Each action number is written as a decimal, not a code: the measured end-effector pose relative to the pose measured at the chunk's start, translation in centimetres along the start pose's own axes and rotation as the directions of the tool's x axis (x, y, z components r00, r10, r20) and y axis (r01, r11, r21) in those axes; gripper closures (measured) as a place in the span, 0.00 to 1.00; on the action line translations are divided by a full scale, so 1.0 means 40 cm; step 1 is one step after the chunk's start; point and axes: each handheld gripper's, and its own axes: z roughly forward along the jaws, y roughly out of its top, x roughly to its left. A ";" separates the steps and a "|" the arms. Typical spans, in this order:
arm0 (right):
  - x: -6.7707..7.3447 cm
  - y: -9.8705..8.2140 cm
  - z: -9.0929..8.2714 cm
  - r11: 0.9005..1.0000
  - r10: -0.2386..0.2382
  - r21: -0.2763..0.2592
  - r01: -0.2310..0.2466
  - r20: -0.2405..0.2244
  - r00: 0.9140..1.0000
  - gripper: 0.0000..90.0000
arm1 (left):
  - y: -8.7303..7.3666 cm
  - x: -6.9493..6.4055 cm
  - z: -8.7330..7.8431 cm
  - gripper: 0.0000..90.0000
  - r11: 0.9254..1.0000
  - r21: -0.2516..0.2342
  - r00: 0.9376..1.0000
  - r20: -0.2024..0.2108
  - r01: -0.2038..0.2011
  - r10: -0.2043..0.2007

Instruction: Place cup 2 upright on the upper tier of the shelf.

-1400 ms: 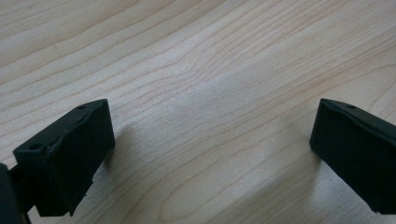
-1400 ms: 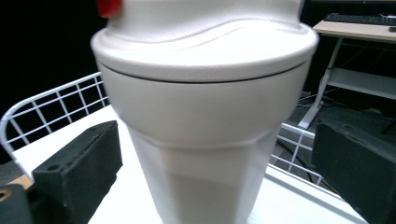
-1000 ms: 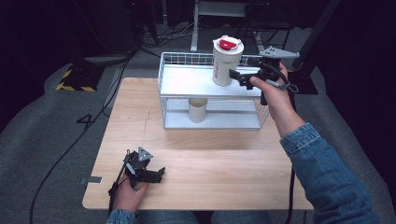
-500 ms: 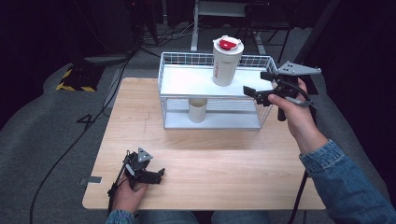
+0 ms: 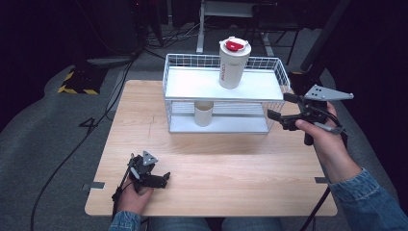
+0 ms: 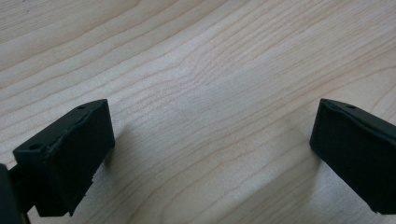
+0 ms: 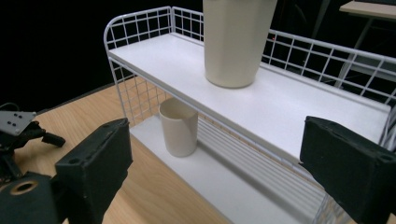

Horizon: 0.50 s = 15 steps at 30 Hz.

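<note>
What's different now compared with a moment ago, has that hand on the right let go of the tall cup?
Yes. The right gripper has let go of the tumbler and pulled back to the rack's right end, its empty jaws just closing partway. The tumbler stays on the top shelf, the small cup below, and the left gripper on the table.

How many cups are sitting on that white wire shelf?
2. A tall cup with a red-topped lid stands on the top level of the shelf; a small open cup stands on the bottom level. Nothing seems hidden.
</note>
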 end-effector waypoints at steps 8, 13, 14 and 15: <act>-0.007 -0.062 -0.044 0.999 0.016 0.039 -0.017 0.023 1.000 0.14 | 0.002 0.001 0.002 0.00 1.000 -0.002 1.000 -0.002 0.005 -0.005; -0.011 -0.106 -0.052 0.996 0.029 0.081 -0.031 0.025 0.999 0.17 | 0.002 0.001 0.002 0.00 1.000 -0.002 1.000 -0.002 0.005 -0.005; -0.011 -0.114 -0.052 0.996 0.033 0.084 -0.035 0.025 0.999 0.17 | 0.002 0.001 0.002 0.00 1.000 -0.002 1.000 -0.002 0.005 -0.005; -0.011 -0.123 -0.051 0.995 0.036 0.089 -0.038 0.027 0.999 0.17 | 0.002 0.001 0.002 0.00 1.000 -0.002 1.000 -0.002 0.005 -0.005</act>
